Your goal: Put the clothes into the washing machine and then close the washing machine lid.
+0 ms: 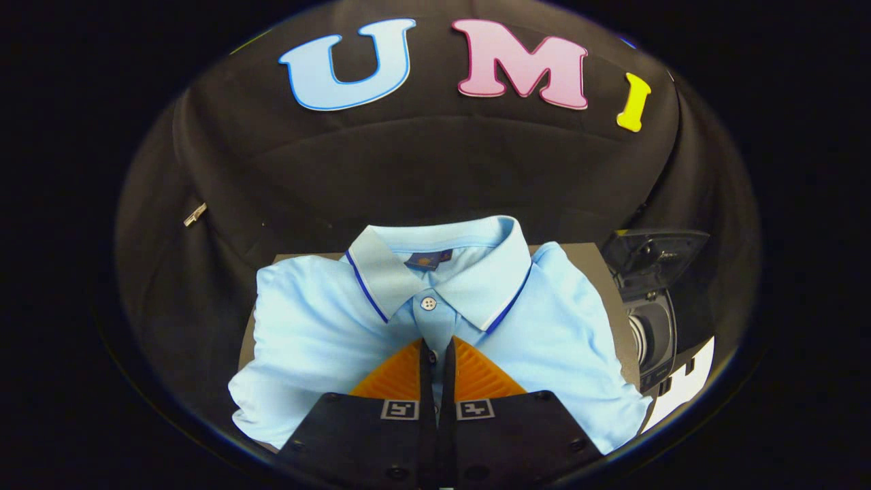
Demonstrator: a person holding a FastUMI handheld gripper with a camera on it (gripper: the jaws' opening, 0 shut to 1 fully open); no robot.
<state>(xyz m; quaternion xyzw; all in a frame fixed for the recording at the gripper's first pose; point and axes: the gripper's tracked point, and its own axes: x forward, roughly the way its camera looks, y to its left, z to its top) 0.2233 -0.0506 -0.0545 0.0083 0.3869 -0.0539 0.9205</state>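
Pinching the front placket of the folded light-blue polo shirt (pixel 326 333), the tool (pixel 436 357) has its fingers drawn almost together, with a thin fold of cloth just below the collar button apparently caught between them. The shirt lies spread over most of the brown bench (pixel 599 262), its collar toward the far edge. The small dark washing machine with its lid raised (pixel 652 299) stands off the bench's right edge. The hold looks shallow (one layer, perhaps), so lifting could let it slip, or the shirt could unfold and a trailing sleeve snag the machine's rim, blocking the lid.
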